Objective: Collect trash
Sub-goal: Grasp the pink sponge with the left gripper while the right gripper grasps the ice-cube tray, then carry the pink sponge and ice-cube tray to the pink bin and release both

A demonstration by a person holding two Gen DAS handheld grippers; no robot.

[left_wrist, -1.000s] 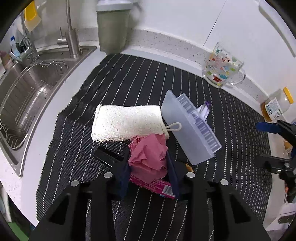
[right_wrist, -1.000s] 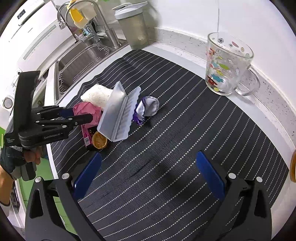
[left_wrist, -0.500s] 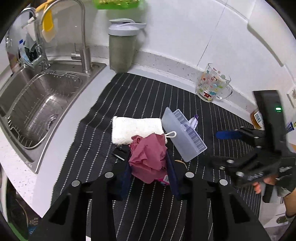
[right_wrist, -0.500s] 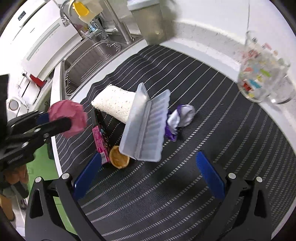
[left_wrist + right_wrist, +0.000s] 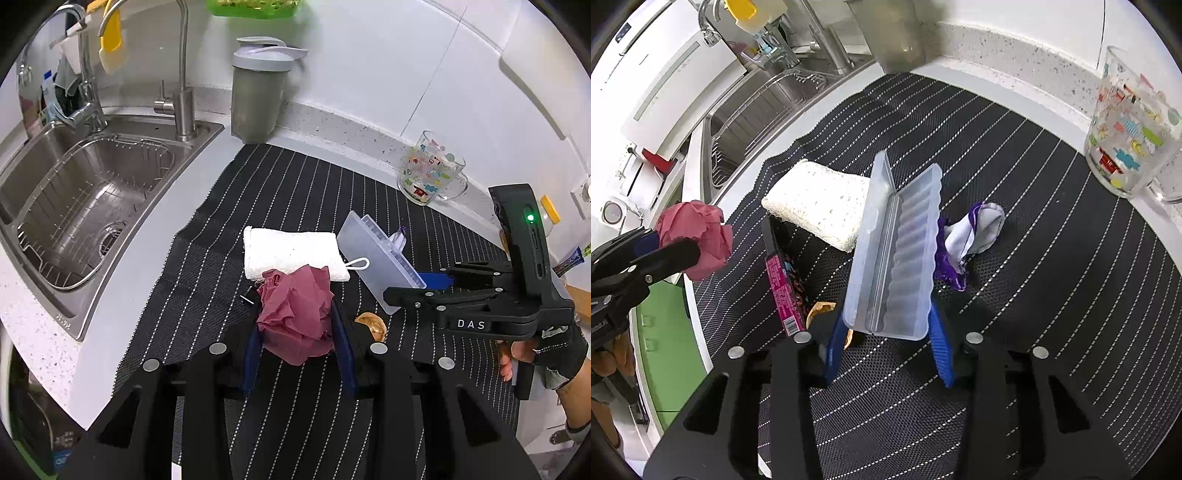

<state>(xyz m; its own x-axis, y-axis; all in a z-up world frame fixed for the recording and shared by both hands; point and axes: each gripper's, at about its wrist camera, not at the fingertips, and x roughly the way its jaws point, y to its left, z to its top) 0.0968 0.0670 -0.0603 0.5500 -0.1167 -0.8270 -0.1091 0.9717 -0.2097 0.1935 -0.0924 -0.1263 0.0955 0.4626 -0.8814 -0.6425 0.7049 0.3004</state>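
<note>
Crumpled pink paper (image 5: 295,317) sat clenched in the left gripper (image 5: 297,349), raised above the striped mat's (image 5: 280,192) left edge; the right gripper (image 5: 886,345), jaws just closing, pinched the clear plastic case (image 5: 894,258) mid-mat.

Black mat (image 5: 280,192) with white pinstripes; crumpled pink paper (image 5: 295,314); translucent bluish plastic case (image 5: 894,254); white sponge cloth (image 5: 291,253); purple-and-white wrapper (image 5: 971,236); glass mug (image 5: 1130,136), multicoloured print; grey shaker (image 5: 258,96); blue pads (image 5: 940,350).
</note>
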